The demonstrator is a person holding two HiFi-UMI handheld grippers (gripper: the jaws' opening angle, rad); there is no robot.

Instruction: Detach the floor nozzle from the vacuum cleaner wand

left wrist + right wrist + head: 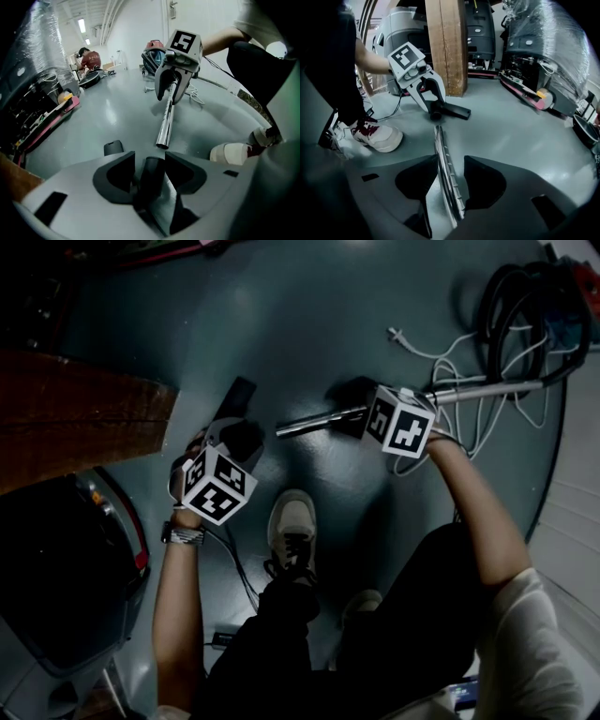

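Observation:
The chrome wand [314, 423] lies across the grey floor, and its open end [162, 140] stands apart from the black floor nozzle [238, 404]. My left gripper [149, 157] is over the nozzle. The nozzle's neck [151, 174] stands between its jaws with a gap at the side, so the gripper is open. My right gripper [451, 161] straddles the wand [441, 150], also open, with free space beside the tube. From the right gripper view the left gripper [423, 93] hovers over the nozzle [452, 111]. The left gripper view shows the right gripper [171, 91] astride the wand.
A wooden beam [75, 418] stands at the left, with a dark machine [56, 568] below it. The person's shoe [292, 531] rests between the grippers. A coiled hose [525, 315] and white cable [450, 362] lie at the far right. A person [91, 58] sits far off.

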